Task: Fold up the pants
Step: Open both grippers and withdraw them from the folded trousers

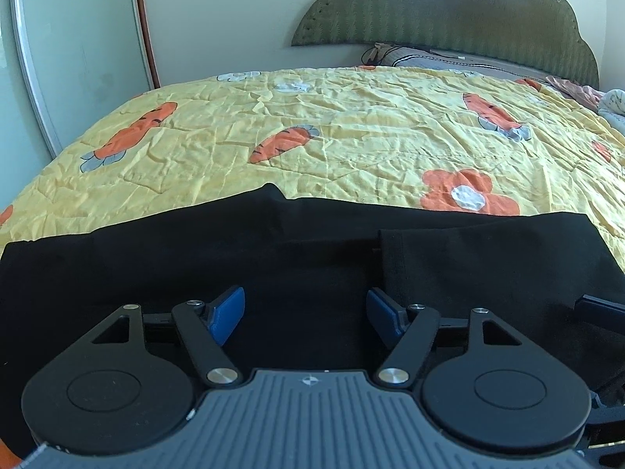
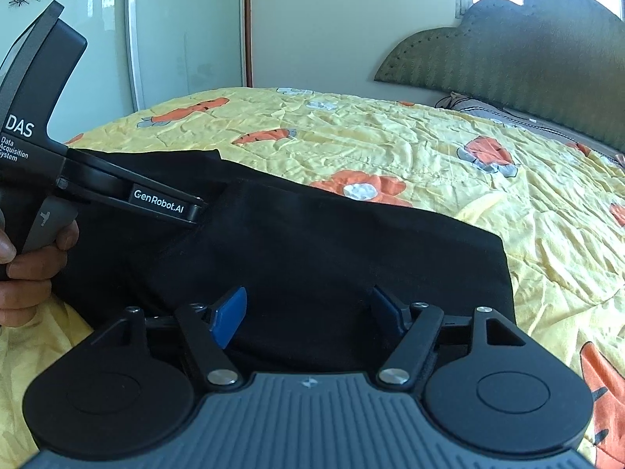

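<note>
Black pants (image 1: 312, 242) lie flat across the near edge of the bed, with a folded layer edge (image 1: 390, 262) on their right half. My left gripper (image 1: 306, 305) hovers low over their middle, its blue pads (image 1: 228, 312) wide apart, with only flat cloth showing below the gap. In the right wrist view the pants (image 2: 343, 242) stretch from left to right. My right gripper (image 2: 308, 305) stands open over their right part, near the cloth's right end (image 2: 504, 273). A hand (image 2: 23, 269) holds the left tool at the left edge of that view.
A yellow quilt (image 1: 351, 133) with orange carrots and flowers covers the bed. A green headboard (image 1: 449, 11) and a pillow (image 1: 429, 56) are at the far end, with crumpled clothing (image 1: 586, 93) at the far right. Sliding wardrobe doors (image 2: 183, 31) stand beyond the bed's left side.
</note>
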The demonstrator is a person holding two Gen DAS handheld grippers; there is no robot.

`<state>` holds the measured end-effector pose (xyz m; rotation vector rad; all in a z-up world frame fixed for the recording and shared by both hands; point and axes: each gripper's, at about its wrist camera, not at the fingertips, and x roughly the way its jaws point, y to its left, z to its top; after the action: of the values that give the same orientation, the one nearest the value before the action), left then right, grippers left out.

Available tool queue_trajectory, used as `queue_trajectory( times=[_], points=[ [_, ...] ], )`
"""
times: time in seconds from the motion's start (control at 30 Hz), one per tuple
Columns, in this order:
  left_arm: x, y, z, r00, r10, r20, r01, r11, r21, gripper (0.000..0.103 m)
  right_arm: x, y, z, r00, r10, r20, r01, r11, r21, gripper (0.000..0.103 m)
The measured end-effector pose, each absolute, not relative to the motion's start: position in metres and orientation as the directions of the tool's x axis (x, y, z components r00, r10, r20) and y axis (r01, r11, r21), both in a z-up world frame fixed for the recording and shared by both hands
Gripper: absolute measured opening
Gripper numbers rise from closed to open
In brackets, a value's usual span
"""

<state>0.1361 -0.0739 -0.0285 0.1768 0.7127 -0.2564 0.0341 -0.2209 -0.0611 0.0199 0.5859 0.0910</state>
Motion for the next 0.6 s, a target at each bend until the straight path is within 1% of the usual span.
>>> queue_trajectory(
  times=[0.1,0.2,0.27,0.33,0.4,0.43,0.47,0.5,0.53,0.6],
  points=[
    [0.131,-0.066,-0.022,0.722,-0.223,-0.655,0.303,0.953,0.009,0.070,0.034,-0.221,-0.054,0.850,0.061,-0.523,-0.060,0.998,0.019,0.070],
    [0.123,-0.064,-0.016,0.725,-0.268,-0.634,0.326,0.945,-0.027,0.070,0.041,-0.226,-0.052,0.850,0.032,-0.526,-0.026,0.999,0.019,0.070],
    [0.116,-0.067,-0.014,0.729,-0.289,-0.620,0.349,0.937,-0.027,0.070,0.047,-0.231,-0.055,0.842,0.013,-0.539,0.003,1.000,0.029,0.070],
    [0.111,-0.074,-0.018,0.735,-0.286,-0.614,0.372,0.928,0.012,0.070,0.052,-0.234,-0.061,0.823,0.013,-0.567,0.015,0.999,0.044,0.071],
    [0.111,-0.081,-0.026,0.737,-0.255,-0.626,0.372,0.926,0.060,0.071,0.051,-0.237,-0.066,0.825,0.026,-0.564,0.019,0.997,0.073,0.080],
    [0.111,-0.082,-0.031,0.732,-0.251,-0.633,0.373,0.926,0.063,0.071,0.051,-0.237,-0.067,0.824,0.033,-0.566,0.014,0.997,0.077,0.086],
    [0.110,-0.081,-0.034,0.729,-0.263,-0.632,0.377,0.925,0.050,0.073,0.051,-0.236,-0.067,0.822,0.039,-0.569,0.006,0.997,0.078,0.091],
    [0.110,-0.081,-0.036,0.730,-0.267,-0.629,0.377,0.925,0.045,0.074,0.052,-0.236,-0.068,0.817,0.048,-0.574,-0.004,0.997,0.078,0.094],
    [0.109,-0.082,-0.037,0.735,-0.266,-0.624,0.379,0.924,0.051,0.075,0.053,-0.234,-0.069,0.813,0.055,-0.580,-0.013,0.997,0.076,0.102],
    [0.107,-0.083,-0.041,0.754,-0.254,-0.606,0.376,0.923,0.081,0.081,0.055,-0.232,-0.070,0.809,0.051,-0.586,-0.017,0.998,0.063,0.103]
  ],
)
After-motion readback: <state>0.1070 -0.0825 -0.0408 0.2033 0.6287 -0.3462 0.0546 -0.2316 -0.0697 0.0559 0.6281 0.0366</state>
